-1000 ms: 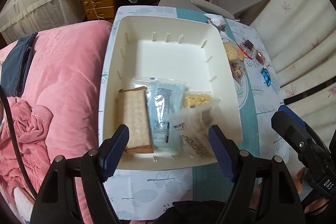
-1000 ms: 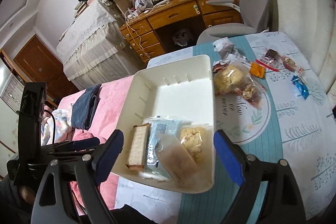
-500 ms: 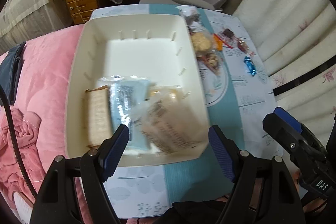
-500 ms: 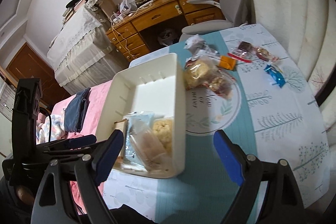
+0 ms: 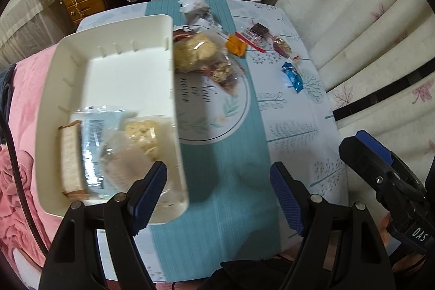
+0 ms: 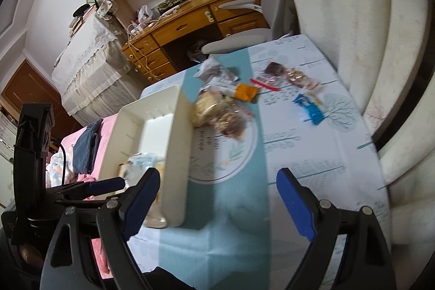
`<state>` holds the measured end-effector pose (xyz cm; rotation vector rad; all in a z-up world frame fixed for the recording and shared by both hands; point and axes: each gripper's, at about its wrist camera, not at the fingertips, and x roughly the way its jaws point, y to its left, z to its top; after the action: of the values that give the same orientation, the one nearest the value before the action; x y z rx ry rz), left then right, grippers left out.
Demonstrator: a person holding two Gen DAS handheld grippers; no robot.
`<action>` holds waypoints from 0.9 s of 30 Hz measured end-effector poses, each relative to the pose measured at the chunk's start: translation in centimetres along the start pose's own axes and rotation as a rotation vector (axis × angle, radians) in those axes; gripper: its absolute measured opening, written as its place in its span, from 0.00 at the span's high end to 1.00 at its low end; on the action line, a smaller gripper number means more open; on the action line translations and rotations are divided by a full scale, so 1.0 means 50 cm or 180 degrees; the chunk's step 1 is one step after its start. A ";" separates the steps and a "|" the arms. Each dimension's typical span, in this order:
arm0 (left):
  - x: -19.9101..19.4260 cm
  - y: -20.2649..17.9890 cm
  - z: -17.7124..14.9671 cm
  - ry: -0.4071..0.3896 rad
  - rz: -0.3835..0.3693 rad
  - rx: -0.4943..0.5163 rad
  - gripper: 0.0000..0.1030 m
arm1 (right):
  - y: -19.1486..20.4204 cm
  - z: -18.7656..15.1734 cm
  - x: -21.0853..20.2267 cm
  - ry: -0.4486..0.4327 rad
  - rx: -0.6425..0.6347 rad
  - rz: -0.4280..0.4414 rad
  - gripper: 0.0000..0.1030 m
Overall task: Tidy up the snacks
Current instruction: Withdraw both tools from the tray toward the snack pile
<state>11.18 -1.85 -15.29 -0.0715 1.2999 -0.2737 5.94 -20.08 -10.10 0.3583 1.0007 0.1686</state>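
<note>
Black plastic frames, silver screws, ribbed blue fingers (image 5: 286, 197).

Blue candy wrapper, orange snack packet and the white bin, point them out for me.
blue candy wrapper (image 5: 292, 75), left wrist view, middle of the wrapper.
orange snack packet (image 5: 236, 44), left wrist view, centre of its top face.
white bin (image 5: 170, 56), left wrist view, on its right-hand wall.

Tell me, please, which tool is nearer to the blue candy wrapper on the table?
Right, as far as I can judge. The right tool hangs open beside the white bin, on the side of the blue candy wrapper. The left tool, also open, sits nearer the bin.
</note>
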 end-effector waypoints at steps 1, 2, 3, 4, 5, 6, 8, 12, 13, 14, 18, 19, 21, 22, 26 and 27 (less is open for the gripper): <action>0.006 -0.009 0.004 -0.0001 0.0007 -0.0027 0.24 | -0.007 0.003 -0.002 0.0002 -0.0003 -0.0009 0.14; 0.014 -0.021 0.010 -0.0012 0.0020 -0.0078 0.23 | -0.020 0.008 -0.003 0.0006 -0.0011 -0.0023 0.14; 0.019 -0.026 0.014 -0.0028 0.0032 -0.0129 0.22 | -0.032 0.013 -0.005 0.0004 -0.0021 -0.0035 0.14; 0.025 -0.032 0.019 -0.0046 0.0037 -0.0183 0.22 | -0.047 0.018 -0.006 -0.0005 -0.0034 -0.0058 0.14; 0.030 -0.034 0.022 -0.0053 0.0037 -0.0224 0.22 | -0.057 0.023 -0.006 -0.0017 -0.0046 -0.0086 0.14; 0.040 -0.041 0.029 -0.0052 0.0044 -0.0290 0.22 | -0.070 0.027 -0.006 -0.0037 -0.0063 -0.0118 0.14; 0.057 -0.048 0.042 -0.0043 0.0036 -0.0410 0.22 | -0.090 0.036 -0.003 -0.0063 -0.0100 -0.0151 0.14; 0.092 -0.063 0.070 -0.0077 0.0039 -0.0678 0.20 | -0.132 0.052 0.016 -0.0129 -0.0179 -0.0223 0.14; 0.105 -0.067 0.078 -0.0088 0.0065 -0.0749 0.19 | -0.139 0.055 0.020 -0.0151 -0.0200 -0.0245 0.14; 0.114 -0.068 0.083 -0.0091 0.0083 -0.0797 0.19 | -0.147 0.058 0.027 -0.0193 -0.0238 -0.0273 0.14; 0.162 -0.068 0.115 -0.0069 0.0128 -0.1044 0.19 | -0.178 0.070 0.058 -0.0306 -0.0369 -0.0420 0.14; 0.171 -0.068 0.122 -0.0069 0.0139 -0.1086 0.19 | -0.185 0.073 0.066 -0.0337 -0.0392 -0.0452 0.14; 0.191 -0.066 0.137 -0.0072 0.0191 -0.1166 0.17 | -0.198 0.079 0.083 -0.0394 -0.0440 -0.0511 0.14; 0.201 -0.065 0.144 -0.0088 0.0210 -0.1209 0.17 | -0.206 0.084 0.095 -0.0413 -0.0464 -0.0549 0.14; 0.239 -0.056 0.173 -0.0191 0.0317 -0.1374 0.16 | -0.228 0.093 0.143 -0.0413 -0.0539 -0.0672 0.15; 0.251 -0.053 0.181 -0.0198 0.0340 -0.1409 0.16 | -0.233 0.095 0.155 -0.0401 -0.0561 -0.0707 0.15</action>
<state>22.43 -8.30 -24.10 -0.3818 1.2785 0.1107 13.79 -29.61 -18.22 0.0942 0.8866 0.0321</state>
